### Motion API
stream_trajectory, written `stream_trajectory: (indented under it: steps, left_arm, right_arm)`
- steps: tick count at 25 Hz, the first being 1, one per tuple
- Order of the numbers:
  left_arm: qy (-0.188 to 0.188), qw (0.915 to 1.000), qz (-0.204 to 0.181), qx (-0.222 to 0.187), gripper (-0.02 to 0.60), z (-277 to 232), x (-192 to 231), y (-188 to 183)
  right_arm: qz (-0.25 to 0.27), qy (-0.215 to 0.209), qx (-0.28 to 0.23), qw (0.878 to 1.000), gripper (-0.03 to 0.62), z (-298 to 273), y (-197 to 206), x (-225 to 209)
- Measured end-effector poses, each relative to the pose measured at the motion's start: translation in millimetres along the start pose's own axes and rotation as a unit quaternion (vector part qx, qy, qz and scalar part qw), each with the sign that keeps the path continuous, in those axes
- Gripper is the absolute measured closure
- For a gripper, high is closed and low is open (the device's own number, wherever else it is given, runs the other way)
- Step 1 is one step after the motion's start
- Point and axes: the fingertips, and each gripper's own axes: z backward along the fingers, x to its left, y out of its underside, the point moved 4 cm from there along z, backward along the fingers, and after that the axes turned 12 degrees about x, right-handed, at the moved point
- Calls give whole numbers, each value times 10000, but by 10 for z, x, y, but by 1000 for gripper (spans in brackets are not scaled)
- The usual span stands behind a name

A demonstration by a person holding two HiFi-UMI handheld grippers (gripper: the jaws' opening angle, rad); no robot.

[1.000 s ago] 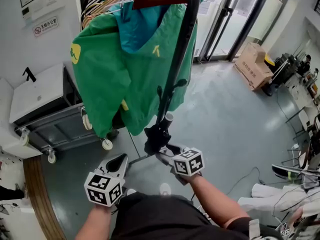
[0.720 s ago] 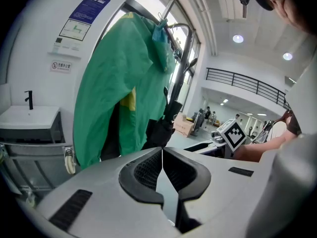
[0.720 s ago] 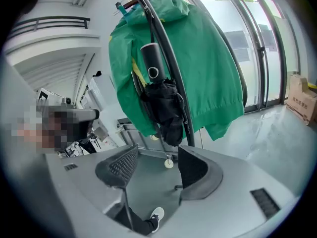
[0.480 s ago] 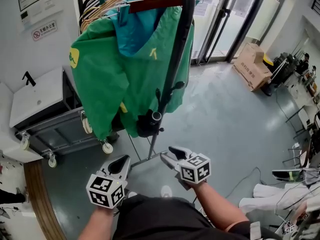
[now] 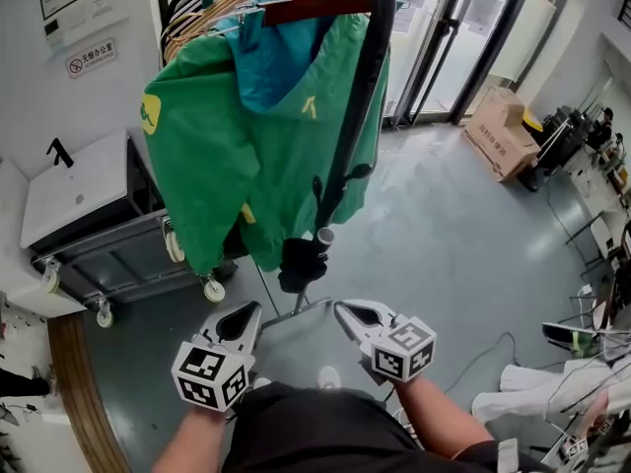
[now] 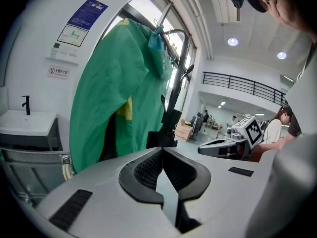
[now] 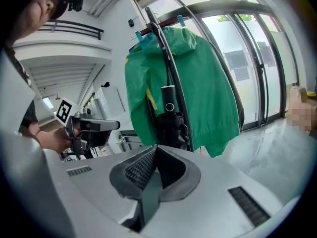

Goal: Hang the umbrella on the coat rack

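Observation:
A black folded umbrella (image 5: 300, 260) hangs from a hook on the black coat rack (image 5: 361, 87), below a green jacket (image 5: 246, 126). Its round handle end (image 5: 323, 236) points up. My right gripper (image 5: 347, 310) is just below and right of the umbrella, apart from it; its jaws have just been closing and are shut with nothing between them. My left gripper (image 5: 246, 313) is shut and empty, below and left of the umbrella. The left gripper view shows the left gripper (image 6: 162, 149) facing the umbrella (image 6: 166, 130). The right gripper view shows the right gripper (image 7: 156, 147) below the umbrella (image 7: 170, 118).
A white sink cabinet (image 5: 69, 185) and a grey wheeled cart (image 5: 118, 254) stand at the left beside the rack. Wooden hangers (image 5: 212, 3) crowd the rack's top. A cardboard box (image 5: 503, 126) sits by the glass doors (image 5: 454, 28) at the right.
The right gripper came away from the umbrella, drew back to the right and shut its jaws. The umbrella swung off it and now hangs free on the rack. The left gripper barely moved.

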Motion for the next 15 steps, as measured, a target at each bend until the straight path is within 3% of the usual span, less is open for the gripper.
stream_trajectory:
  steps: [3, 10, 15]
  left_arm:
    - [-6, 10000, -91, 30, 563, -33, -25, -3]
    - [54, 9998, -105, 131, 563, -86, -49, 9]
    - [-26, 9990, -377, 255, 563, -119, -93, 48]
  right_arm:
    - [238, 107, 81, 9996, 583, 47, 37, 67]
    - [63, 184, -7, 9998, 583, 113, 92, 86]
    - [79, 197, -89, 9997, 583, 130, 62, 85]
